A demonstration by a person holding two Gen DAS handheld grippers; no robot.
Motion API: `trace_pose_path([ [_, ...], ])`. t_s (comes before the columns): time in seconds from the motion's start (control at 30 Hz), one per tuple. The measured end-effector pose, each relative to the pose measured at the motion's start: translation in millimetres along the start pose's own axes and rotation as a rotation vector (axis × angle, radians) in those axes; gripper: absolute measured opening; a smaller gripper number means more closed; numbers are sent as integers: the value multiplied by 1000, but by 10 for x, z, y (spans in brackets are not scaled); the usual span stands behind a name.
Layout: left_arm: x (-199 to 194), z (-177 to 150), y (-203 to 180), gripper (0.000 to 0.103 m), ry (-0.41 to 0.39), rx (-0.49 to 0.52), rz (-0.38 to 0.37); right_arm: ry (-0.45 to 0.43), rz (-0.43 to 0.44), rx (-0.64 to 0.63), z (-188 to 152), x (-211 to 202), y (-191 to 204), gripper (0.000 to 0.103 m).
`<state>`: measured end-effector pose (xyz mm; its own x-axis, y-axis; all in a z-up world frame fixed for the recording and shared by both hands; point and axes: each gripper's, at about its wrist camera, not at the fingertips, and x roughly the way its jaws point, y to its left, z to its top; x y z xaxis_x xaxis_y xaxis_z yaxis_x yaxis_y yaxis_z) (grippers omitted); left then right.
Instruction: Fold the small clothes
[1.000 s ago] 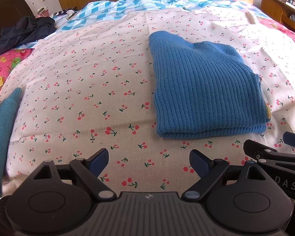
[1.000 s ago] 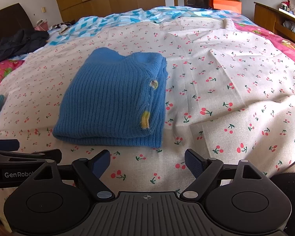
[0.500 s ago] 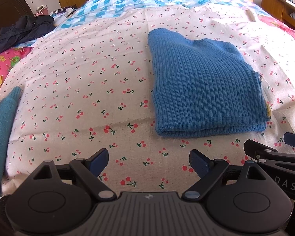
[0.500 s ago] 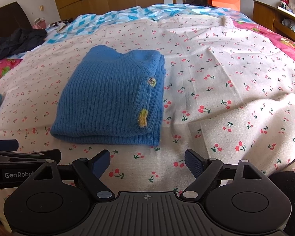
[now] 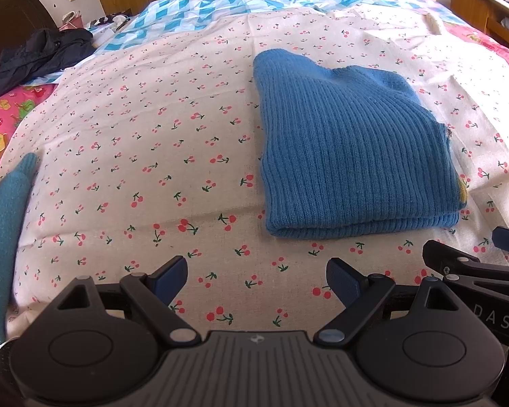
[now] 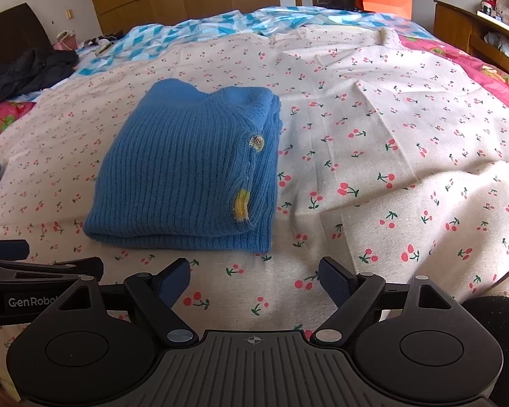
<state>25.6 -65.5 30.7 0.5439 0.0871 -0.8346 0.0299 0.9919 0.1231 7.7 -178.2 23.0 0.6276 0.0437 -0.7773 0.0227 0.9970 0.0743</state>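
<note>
A blue ribbed knit sweater (image 5: pixel 349 156) lies folded into a thick rectangle on the cherry-print sheet (image 5: pixel 146 156). From the right wrist the same sweater (image 6: pixel 186 176) shows a button and a yellow patch along its right edge. My left gripper (image 5: pixel 256 279) hovers open just short of the sweater's near fold, a little to its left, with nothing between the fingers. My right gripper (image 6: pixel 254 279) is also open and empty, in front of the sweater's near right corner. Each gripper's side shows at the edge of the other's view.
A teal cloth (image 5: pixel 3 230) lies at the bed's left edge. Dark clothes (image 5: pixel 40 57) are heaped at the far left by the headboard. A blue-and-white blanket (image 5: pixel 241 3) covers the far end. Wooden shelves (image 6: pixel 475 30) stand to the right, and the sheet (image 6: pixel 441 210) bunches up at the near right.
Both views have shifted very slightly, so the sweater sits a touch lower and nearer in frame. The sweater itself has not moved, and both grippers have stayed open.
</note>
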Motion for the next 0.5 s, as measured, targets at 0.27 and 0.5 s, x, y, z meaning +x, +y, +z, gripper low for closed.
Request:
trace_pose_path([
  [0.27, -14, -6, -24, 93, -8, 4, 16, -37, -39, -45, -2, -39, 50, 85],
  [0.5, -16, -6, -35, 93, -9, 7, 22, -32, -41, -46, 9, -24, 37, 85],
])
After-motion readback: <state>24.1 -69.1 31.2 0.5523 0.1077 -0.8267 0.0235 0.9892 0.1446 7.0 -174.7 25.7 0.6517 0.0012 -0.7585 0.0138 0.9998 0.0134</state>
